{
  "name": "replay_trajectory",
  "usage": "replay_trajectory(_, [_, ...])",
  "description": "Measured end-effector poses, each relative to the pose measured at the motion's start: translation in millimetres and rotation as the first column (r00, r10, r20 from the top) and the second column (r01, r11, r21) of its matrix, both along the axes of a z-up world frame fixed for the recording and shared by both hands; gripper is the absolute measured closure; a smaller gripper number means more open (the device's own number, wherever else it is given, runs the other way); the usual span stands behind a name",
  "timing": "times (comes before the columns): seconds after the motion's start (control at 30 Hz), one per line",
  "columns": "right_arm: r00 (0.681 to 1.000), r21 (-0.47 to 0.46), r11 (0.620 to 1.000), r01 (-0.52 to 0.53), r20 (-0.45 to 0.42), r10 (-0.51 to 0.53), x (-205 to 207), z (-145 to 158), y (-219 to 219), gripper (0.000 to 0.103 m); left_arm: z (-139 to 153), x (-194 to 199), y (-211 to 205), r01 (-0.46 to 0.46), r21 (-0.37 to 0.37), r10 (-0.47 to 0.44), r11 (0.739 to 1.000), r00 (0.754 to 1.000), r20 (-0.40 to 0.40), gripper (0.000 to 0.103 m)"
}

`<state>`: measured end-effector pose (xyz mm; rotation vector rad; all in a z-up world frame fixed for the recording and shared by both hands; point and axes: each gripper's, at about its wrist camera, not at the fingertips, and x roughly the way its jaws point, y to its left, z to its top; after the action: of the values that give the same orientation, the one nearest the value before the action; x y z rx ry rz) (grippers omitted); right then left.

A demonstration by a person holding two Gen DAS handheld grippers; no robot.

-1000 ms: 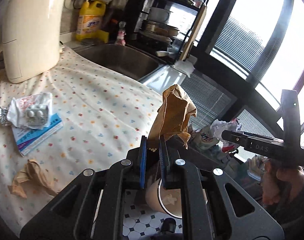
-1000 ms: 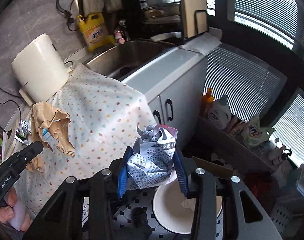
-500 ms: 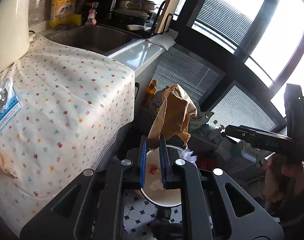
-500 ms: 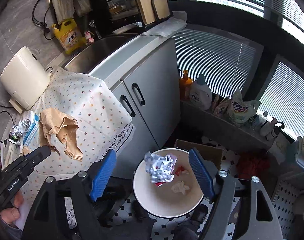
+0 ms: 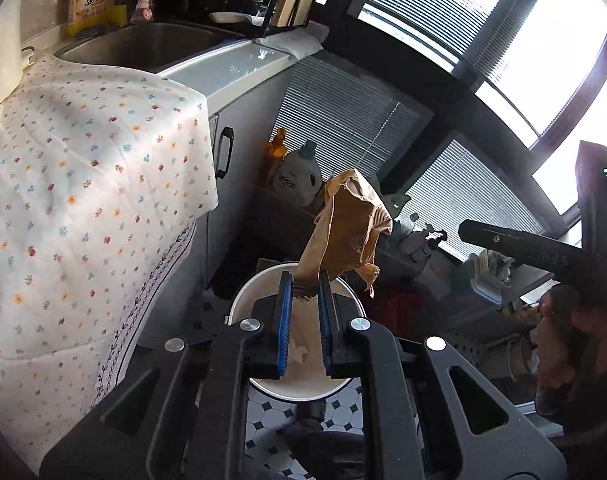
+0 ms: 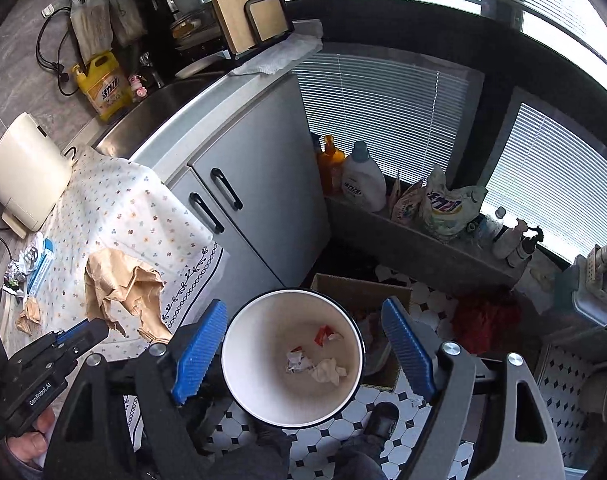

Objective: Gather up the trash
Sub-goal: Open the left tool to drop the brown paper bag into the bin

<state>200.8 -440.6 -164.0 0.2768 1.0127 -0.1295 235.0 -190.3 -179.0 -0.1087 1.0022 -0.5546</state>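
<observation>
Left wrist view: my left gripper point(image 5: 306, 289) is clamped on the lower edge of the crumpled brown paper bag point(image 5: 346, 227), which stands up and forward from the tips. Directly below and just ahead of the fingers sits the white bin point(image 5: 239, 300). I judge the bag light, limp and springy; pinched on a thin fold like this it could flutter sideways on release, so I'd let go only when centred over the rim. Off to the right I see my right gripper point(image 5: 469, 229) side-on; I cannot tell its state from here

Right wrist view: my right gripper point(image 6: 305, 350) has its jaws wide apart and empty, framing the bin, whose floor holds a few small scraps point(image 6: 315, 360). Far to the left lies more litter on the floral cloth point(image 6: 115, 204): small, soft pieces I'd pinch at a raised crease
</observation>
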Motion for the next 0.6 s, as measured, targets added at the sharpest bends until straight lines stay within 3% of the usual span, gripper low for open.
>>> replay_trajectory(0.03, [1.0,-0.004,1.0,-0.003,0.0,0.003,-1,0,-3,0.025,-4,0,-5,0.0,0.013,0.0,1.0,1.0,-0.014,0.076])
replay_trajectory(0.07, [1.0,-0.009,1.0,-0.006,0.0,0.006,-2,1,-7,0.025,-7,1,-9,-0.005,0.025,0.005,1.0,1.0,-0.023,0.049])
replay_trajectory(0.1, [1.0,-0.015,1.0,-0.01,0.0,0.01,-3,1,-10,0.025,-10,0,-11,-0.017,0.03,0.018,0.999,1.0,-0.02,0.031])
replay_trajectory(0.37, [0.999,-0.02,0.999,-0.048,-0.02,0.047,-1,-1,-22,0.024,-17,-3,6,-0.127,0.027,0.127,0.992,0.992,-0.025,0.016])
replay_trajectory(0.6, [0.988,-0.017,0.988,-0.152,0.007,0.152,18,5,22,0.019,-5,-12,45,-0.226,0.029,0.226,0.974,0.974,0.0,0.008])
